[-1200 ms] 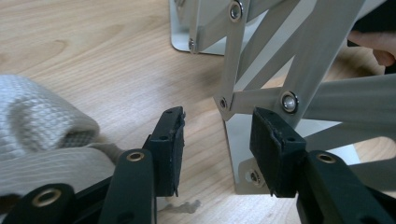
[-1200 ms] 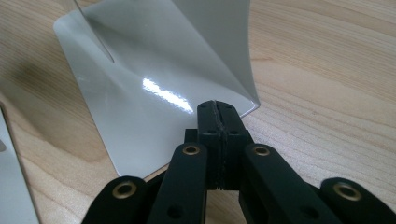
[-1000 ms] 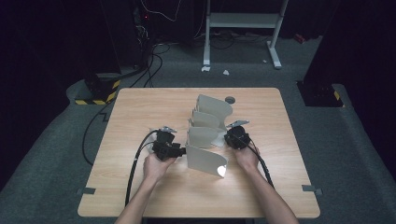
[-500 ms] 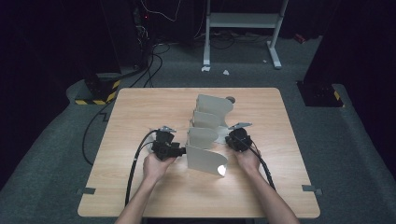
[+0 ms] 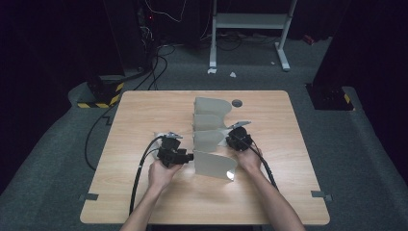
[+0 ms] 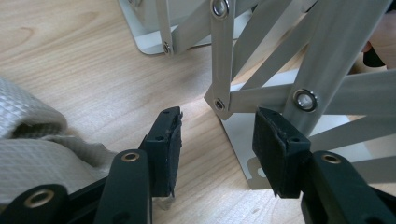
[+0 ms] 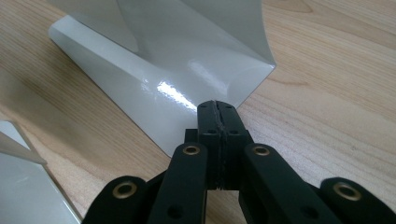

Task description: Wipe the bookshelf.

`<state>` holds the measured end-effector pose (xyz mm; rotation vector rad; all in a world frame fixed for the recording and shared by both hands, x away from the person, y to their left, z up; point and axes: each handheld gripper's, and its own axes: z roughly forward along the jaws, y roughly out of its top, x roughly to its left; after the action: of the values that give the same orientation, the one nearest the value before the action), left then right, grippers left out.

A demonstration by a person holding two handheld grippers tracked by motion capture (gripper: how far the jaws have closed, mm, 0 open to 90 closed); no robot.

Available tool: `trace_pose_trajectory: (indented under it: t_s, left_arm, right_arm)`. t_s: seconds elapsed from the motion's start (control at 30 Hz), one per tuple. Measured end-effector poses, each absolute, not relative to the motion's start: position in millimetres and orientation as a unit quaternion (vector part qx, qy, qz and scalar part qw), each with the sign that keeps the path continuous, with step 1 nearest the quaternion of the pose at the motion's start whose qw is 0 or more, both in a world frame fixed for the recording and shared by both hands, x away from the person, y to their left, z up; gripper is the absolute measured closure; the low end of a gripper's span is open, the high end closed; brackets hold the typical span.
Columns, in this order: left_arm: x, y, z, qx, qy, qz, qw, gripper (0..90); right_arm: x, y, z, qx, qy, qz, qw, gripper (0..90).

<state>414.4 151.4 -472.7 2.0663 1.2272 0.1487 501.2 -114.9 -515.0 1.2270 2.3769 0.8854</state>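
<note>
The left gripper [image 6: 217,140] hangs released beside the rack's [image 5: 211,139] riveted grey lattice strips. The right gripper [image 7: 218,109], clenched on nothing, seems to touch a glossy panel. The pale, four-panel rack stands mid-table [image 5: 144,115].

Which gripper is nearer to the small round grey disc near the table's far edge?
Right. The right gripper sits just this side of the grey disc, beside the folding rack. The left gripper lies farther back, across the rack.
</note>
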Motion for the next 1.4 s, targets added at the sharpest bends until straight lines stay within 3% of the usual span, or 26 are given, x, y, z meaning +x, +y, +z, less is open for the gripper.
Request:
trace_pose_trajectory:
  t_s: [0.1, 0.23, 0.63, 1.07, 1.4]
  left_arm:
    - [414, 150, -476, 0.806, 0.473, 0.060, 0.350, 50.0]
    - [413, 159, -477, 0.799, 0.480, 0.056, 0.359, 43.9]
    - [409, 188, -466, 0.787, 0.497, 0.120, 0.344, 31.8]
    - [404, 223, -454, 0.757, 0.527, 0.153, 0.355, 30.5]
    - [419, 232, -464, 0.760, 0.542, 0.179, 0.310, 31.8]
  right_arm:
    - [501, -114, -514, 0.424, 0.837, 0.305, 0.164, 88.9]
    - [497, -123, -516, 0.432, 0.828, 0.322, 0.153, 79.7]
    - [457, -145, -522, 0.425, 0.816, 0.356, 0.166, 66.3]
    - [441, -160, -527, 0.419, 0.811, 0.369, 0.175, 57.4]
    - [440, -158, -527, 0.412, 0.815, 0.363, 0.184, 50.0]
